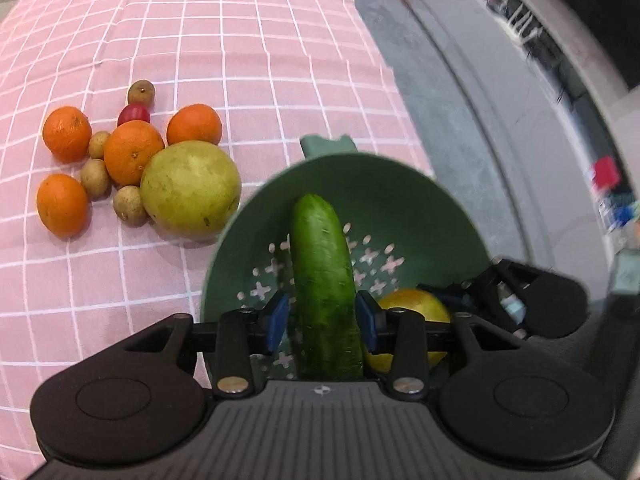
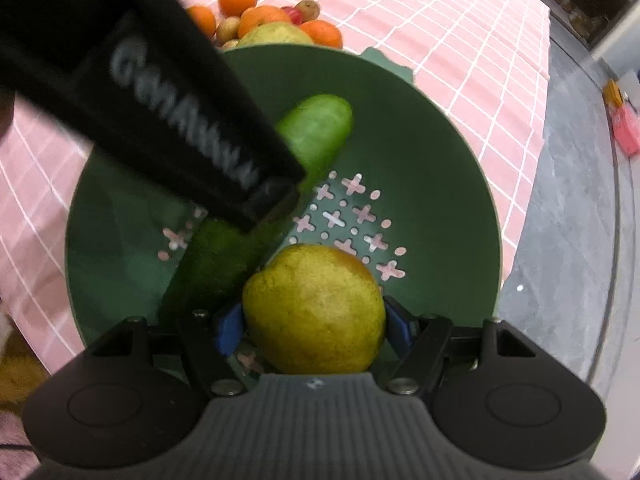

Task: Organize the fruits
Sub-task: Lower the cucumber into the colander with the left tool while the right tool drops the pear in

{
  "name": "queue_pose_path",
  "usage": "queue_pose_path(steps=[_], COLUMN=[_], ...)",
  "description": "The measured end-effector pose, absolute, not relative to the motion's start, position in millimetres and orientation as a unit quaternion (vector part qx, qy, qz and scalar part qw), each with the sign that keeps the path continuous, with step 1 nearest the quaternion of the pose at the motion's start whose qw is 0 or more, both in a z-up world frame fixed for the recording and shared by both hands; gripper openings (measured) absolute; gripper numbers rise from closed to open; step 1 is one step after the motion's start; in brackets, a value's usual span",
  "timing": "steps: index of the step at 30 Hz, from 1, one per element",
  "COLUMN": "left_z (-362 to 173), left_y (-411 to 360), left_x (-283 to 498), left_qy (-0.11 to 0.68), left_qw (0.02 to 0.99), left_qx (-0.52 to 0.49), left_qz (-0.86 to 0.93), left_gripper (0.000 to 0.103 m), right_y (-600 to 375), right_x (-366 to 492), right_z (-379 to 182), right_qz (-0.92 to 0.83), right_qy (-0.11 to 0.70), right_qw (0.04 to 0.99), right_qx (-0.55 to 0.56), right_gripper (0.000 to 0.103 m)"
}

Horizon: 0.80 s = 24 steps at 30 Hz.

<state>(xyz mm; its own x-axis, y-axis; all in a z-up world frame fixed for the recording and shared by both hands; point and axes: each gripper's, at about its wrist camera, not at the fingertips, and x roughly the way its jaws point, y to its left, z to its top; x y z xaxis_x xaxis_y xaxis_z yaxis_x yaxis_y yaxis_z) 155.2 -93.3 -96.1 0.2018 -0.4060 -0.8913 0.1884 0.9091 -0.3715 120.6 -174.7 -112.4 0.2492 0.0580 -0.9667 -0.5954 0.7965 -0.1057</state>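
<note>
Cucumber (image 1: 322,280) sits clamped between the left tongs (image 1: 323,318), pointing far into the green colander (image 1: 384,184), likely so it can be laid inside. The right tongs (image 2: 314,322) are closed around a pear (image 2: 316,308) low over the colander's near side, likely for the same reason. Oranges (image 1: 134,152), a bigger pear (image 1: 190,188) and small fruits wait on the desk (image 1: 200,40) just left of the colander.

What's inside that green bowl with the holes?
Over the bowl, the left gripper grips a cucumber and the right gripper a pear. They and the left gripper hide part of its floor.
</note>
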Motion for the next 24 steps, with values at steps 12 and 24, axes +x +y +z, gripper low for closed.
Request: queue_pose_path(steps=[12, 24], left_z=[-80, -47], left_y=[-59, -50], left_x=[150, 125], left_qy=[0.576, 0.529], left_qw=[0.774, 0.812], left_qx=[-0.174, -0.152], left_qz=[-0.199, -0.192], left_gripper=[0.049, 0.05], right_y=[-158, -181], right_x=[123, 110], right_z=[-102, -44], right_qz=[0.214, 0.184], right_qy=[0.575, 0.529], right_qw=[0.748, 0.807], right_qx=[-0.255, -0.186], right_gripper=[0.068, 0.081])
